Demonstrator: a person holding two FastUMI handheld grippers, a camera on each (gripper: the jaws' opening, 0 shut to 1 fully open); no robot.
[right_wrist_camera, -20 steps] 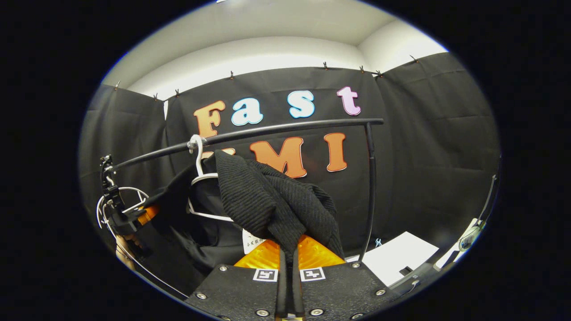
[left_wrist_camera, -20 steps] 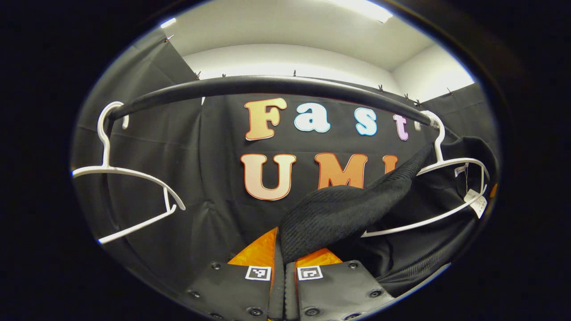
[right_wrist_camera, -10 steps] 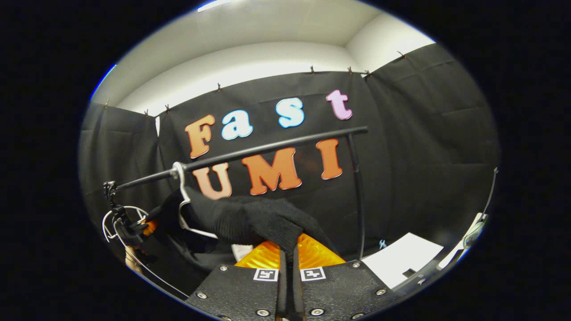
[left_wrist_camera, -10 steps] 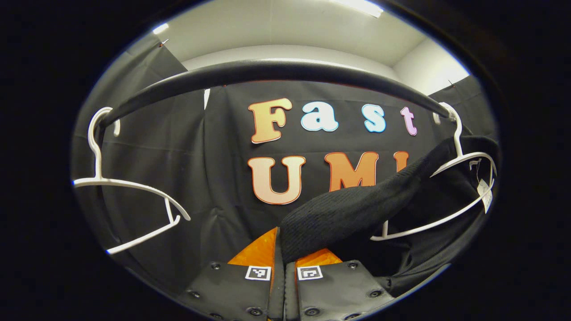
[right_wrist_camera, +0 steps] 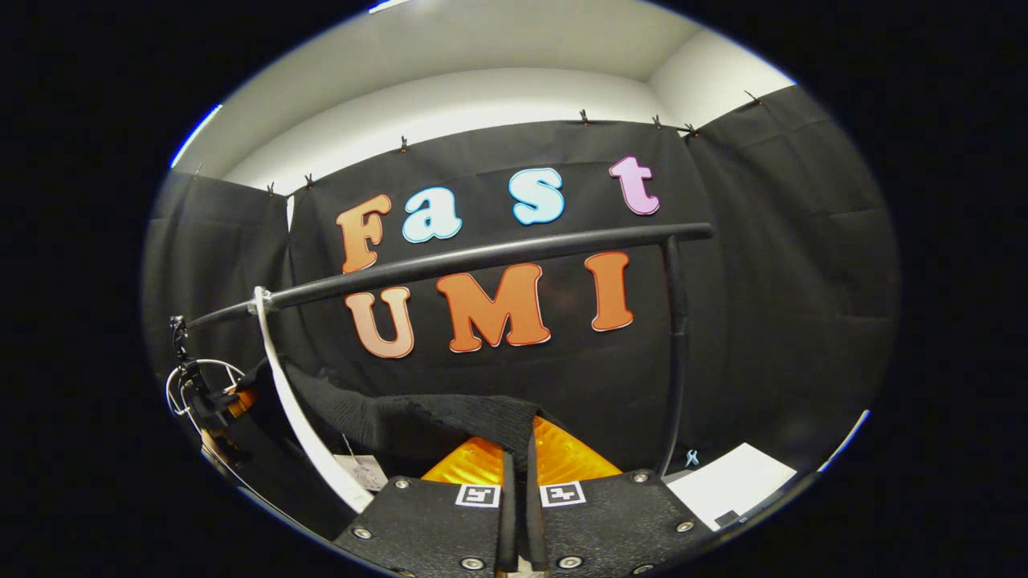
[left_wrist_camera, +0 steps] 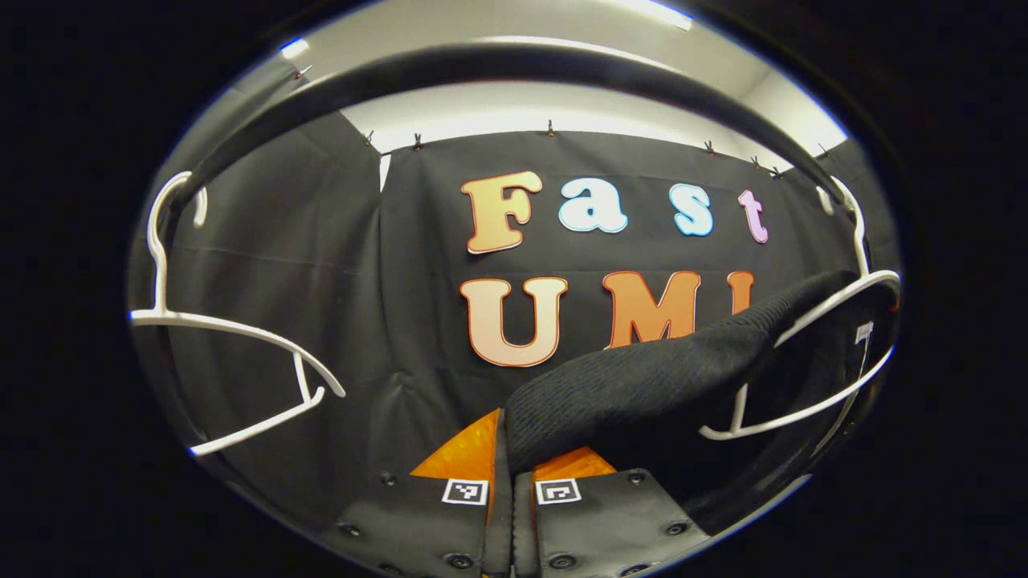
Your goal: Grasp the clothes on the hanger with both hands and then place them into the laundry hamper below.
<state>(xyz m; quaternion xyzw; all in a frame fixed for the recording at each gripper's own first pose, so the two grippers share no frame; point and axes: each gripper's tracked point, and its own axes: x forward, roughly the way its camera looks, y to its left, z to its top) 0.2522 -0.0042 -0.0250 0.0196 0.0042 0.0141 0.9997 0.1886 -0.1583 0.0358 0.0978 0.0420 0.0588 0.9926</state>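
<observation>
Both claws still pinch the knit garment [left_wrist_camera: 642, 385]; rail [right_wrist_camera: 482, 257] seemingly nearer.

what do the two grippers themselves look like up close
Each gripper, left and right, has two flat dark plates side by side, studded with round screws. Each plate carries a small square black-and-white marker near its front edge. Farther off, the right gripper view shows thin looping cables on the left one.
</observation>
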